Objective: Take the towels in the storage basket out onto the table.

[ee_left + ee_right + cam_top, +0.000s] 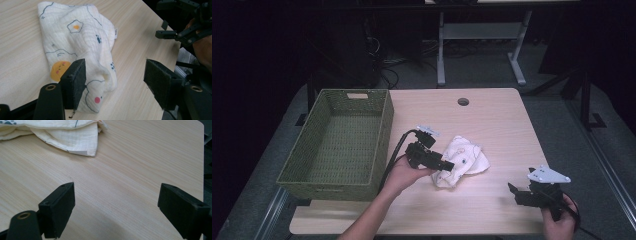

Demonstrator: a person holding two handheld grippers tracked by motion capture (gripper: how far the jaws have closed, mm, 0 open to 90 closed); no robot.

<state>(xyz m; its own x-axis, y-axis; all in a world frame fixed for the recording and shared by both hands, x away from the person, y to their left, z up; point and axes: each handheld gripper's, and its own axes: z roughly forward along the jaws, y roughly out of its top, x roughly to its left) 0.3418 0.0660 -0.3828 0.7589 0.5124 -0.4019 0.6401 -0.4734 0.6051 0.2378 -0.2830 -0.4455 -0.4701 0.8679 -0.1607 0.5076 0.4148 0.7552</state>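
Observation:
A crumpled white cloth (pixel 463 160) printed with fried eggs, paw marks and small faces lies on the wooden table (pixel 492 125) near its middle. My left gripper (pixel 447 165) hovers at the cloth's left edge, open, with the near corner of the cloth (pixel 82 37) between and just past its jaws. At the table's front right my right gripper (pixel 514 192) is open over bare wood, nothing between its jaws. In the right gripper view the cloth's folded edge (pixel 72 143) lies ahead at the upper left. My right gripper (pixel 175 33) shows far off in the left gripper view.
A green woven basket (pixel 384 130) stands on the table's left side, close beside my left hand, with nothing visible inside. A round cable hole (pixel 463 101) sits near the far edge. A metal desk frame (pixel 482 35) stands beyond the table.

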